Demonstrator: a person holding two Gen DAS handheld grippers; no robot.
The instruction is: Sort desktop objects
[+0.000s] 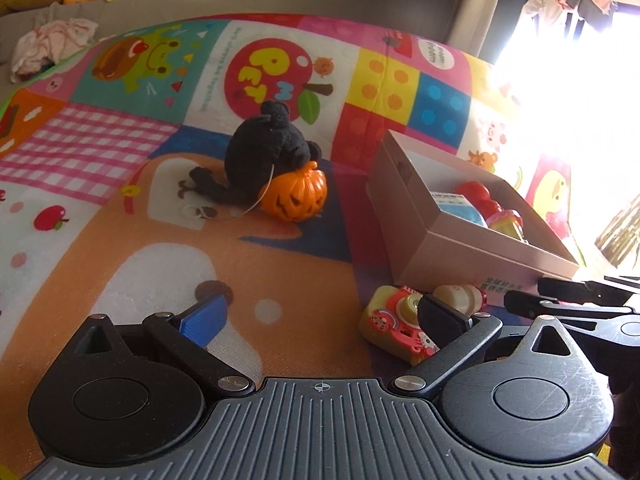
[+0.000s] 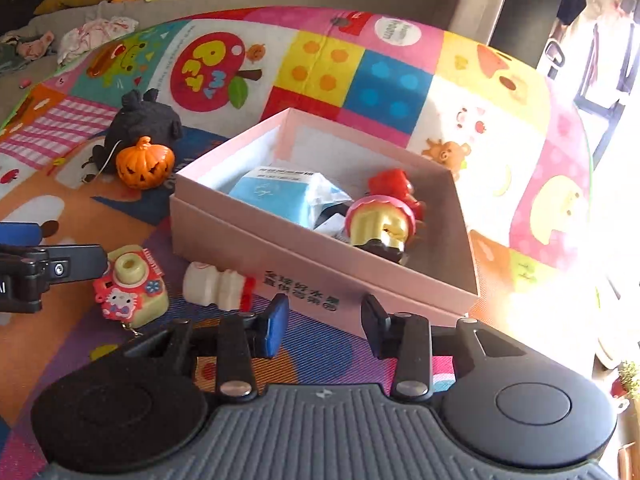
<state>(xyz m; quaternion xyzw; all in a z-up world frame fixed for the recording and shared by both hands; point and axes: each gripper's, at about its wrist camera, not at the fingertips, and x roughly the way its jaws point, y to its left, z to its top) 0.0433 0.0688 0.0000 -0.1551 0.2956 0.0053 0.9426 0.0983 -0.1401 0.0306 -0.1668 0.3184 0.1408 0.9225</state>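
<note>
A pink cardboard box (image 2: 320,256) on a cartoon-print play mat (image 2: 360,68) holds a blue packet (image 2: 276,196), a red figure (image 2: 394,188) and a pink-frilled yellow toy (image 2: 380,228). Just outside its front wall lie a toy camera (image 2: 132,288) and a white bottle toy (image 2: 218,286); a pumpkin (image 2: 145,163) sits beyond its left corner. The right gripper (image 2: 325,326) and the left gripper (image 1: 320,312) both stand unclenched, grasping nothing.

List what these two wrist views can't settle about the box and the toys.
- Left wrist: the pink box has its near wall hiding most contents, and window glare washes out its far end.
- Left wrist: the black plush covers part of the pumpkin.
- Right wrist: the red toy is half hidden behind the cupcake toy.
</note>
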